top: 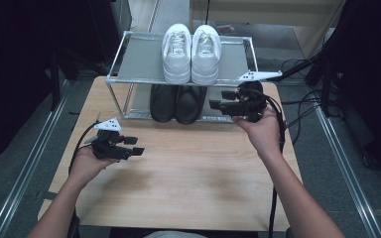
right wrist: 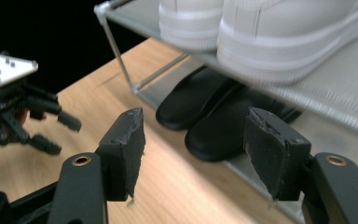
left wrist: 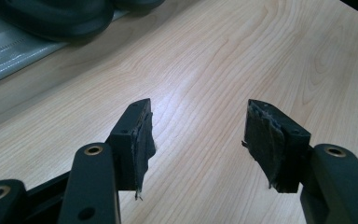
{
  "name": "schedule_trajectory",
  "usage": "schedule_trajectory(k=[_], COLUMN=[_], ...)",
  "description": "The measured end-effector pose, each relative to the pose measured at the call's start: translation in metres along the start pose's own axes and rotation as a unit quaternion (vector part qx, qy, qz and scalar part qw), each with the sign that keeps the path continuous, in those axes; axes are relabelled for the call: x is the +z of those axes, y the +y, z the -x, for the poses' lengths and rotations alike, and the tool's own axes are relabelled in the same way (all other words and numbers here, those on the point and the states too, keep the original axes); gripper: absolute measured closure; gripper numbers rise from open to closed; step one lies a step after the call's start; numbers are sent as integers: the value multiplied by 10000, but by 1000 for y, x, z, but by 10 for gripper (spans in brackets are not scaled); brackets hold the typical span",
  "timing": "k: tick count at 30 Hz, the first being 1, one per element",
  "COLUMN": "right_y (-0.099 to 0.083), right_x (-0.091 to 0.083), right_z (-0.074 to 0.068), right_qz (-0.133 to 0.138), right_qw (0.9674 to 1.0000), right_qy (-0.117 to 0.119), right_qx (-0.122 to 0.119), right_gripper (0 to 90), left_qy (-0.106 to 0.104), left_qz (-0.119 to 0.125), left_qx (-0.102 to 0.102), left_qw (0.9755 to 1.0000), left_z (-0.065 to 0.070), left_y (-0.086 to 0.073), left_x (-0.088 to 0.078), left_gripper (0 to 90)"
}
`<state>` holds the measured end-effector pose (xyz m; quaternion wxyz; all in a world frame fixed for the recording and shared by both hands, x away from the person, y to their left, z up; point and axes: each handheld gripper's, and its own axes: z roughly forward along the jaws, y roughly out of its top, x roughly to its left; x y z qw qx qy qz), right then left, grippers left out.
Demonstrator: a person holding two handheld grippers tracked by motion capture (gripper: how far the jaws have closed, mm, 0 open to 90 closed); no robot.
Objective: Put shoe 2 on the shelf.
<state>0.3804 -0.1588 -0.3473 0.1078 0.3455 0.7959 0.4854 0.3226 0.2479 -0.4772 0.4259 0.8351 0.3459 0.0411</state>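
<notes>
A metal two-shelf shoe rack (top: 129, 59) stands at the far side of the wooden table (top: 188, 173). Two white sneakers (top: 191, 52) sit side by side on its top shelf (right wrist: 335, 79), and two black shoes (top: 176, 103) on the lower shelf (right wrist: 214, 116). My left gripper (top: 135, 146) is open over the table's left part with nothing between its jaws (left wrist: 198, 140). My right gripper (top: 217, 105) is open just right of the black shoes, near the rack's front right corner (right wrist: 193, 149). The left gripper (right wrist: 51, 130) also shows in the right gripper view at far left.
Bare wood (left wrist: 223, 60) lies under and ahead of the left gripper, with a black shoe's toe (left wrist: 60, 18) at the upper left. Cables (top: 297, 104) trail off the table's right edge. Metal rails (top: 25, 168) run along the floor on both sides.
</notes>
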Motion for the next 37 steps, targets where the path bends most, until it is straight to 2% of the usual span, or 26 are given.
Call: schedule_trajectory(k=[11,20,25,31,34,37], right_y=[-57,-91,-106,-117,-120,-121], right_x=[6,11,16,21,22,21], right_z=[3,2,1,-2,-4,-4], right_qz=[-193,-224,-290,-413,-494,-528], right_qw=[9994,9990,9986,9982,9976,9976], right_qy=[285,379,424,438,489,446], right_qx=[99,124,134,36,11,-77], right_gripper=[396,396,396,396,392,388], left_qy=[-5,-1,-7,25,40,36], left_qz=[-27,-57,-85,-78,-71,-101], left_qx=[-12,-17,-7,16,27,35], left_qw=[10000,10000,10000,10000,10000,9999], left_z=[1,2,3,5,6,8], left_y=[0,1,1,1,1,1], left_x=[2,6,8,9,9,10], left_gripper=[407,392,383,365,356,353])
